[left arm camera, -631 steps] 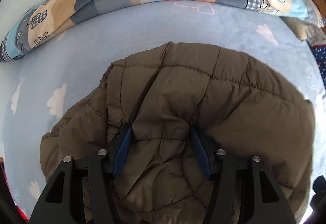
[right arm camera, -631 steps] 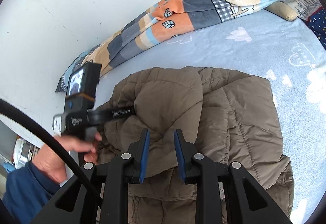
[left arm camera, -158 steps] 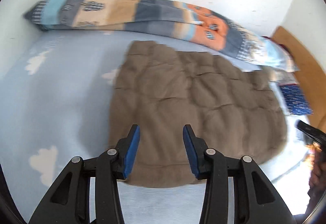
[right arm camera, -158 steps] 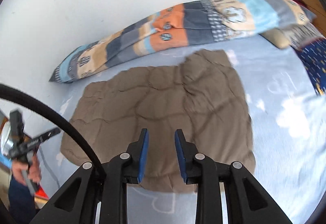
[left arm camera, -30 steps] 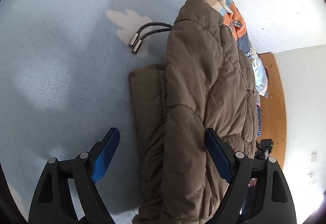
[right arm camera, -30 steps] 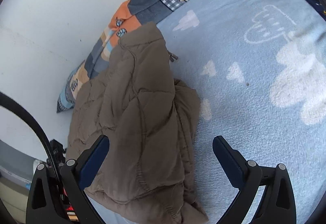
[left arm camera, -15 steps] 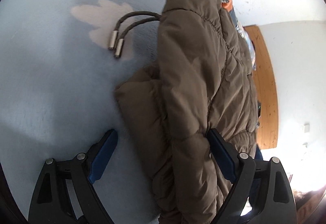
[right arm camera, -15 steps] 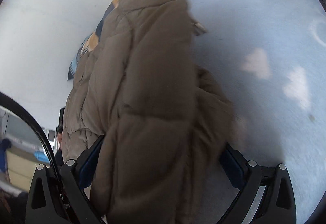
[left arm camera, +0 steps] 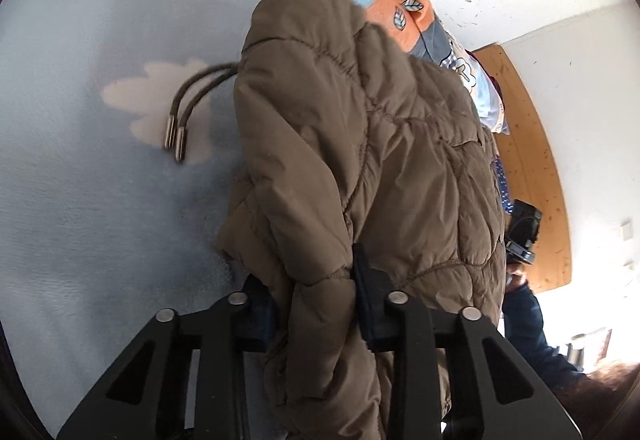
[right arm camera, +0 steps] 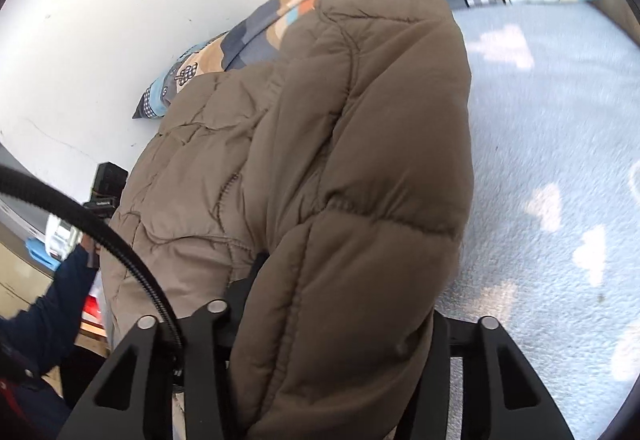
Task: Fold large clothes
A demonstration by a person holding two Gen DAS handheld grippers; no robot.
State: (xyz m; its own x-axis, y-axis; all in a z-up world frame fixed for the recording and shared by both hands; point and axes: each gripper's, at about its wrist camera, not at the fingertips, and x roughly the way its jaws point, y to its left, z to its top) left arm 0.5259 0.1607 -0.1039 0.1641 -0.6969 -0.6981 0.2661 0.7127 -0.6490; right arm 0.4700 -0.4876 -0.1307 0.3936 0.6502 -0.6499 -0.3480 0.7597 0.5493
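Left wrist view: the left gripper [left arm camera: 316,300] has a thick roll of the brown jacket [left arm camera: 360,144] between its jaws, which are closing on it; the padding bulges over both of them. Right wrist view: the right gripper [right arm camera: 332,320] is closing on the jacket's opposite end, with a fat quilted fold between the jaws. One jaw is hidden under the fabric, so full pad contact cannot be confirmed there.

The jacket lies in a long bundle on the blue bed [left arm camera: 80,200], running away from each gripper toward the patterned quilt [left arm camera: 404,4] by the wall. Two drawcords [left arm camera: 180,120] trail from the jacket onto the bed, just beside its left edge.

Procedure for this step, as judged from the scene:
1. Seat each grip through all layers before lifting; puffy fill compresses and may slip.
2. Raise both ends together, keeping the bundle level.
3. Carry the held edge over the jacket toward the quilt, then lower it flat.
4. Keep the drawcords from dragging under the fold.
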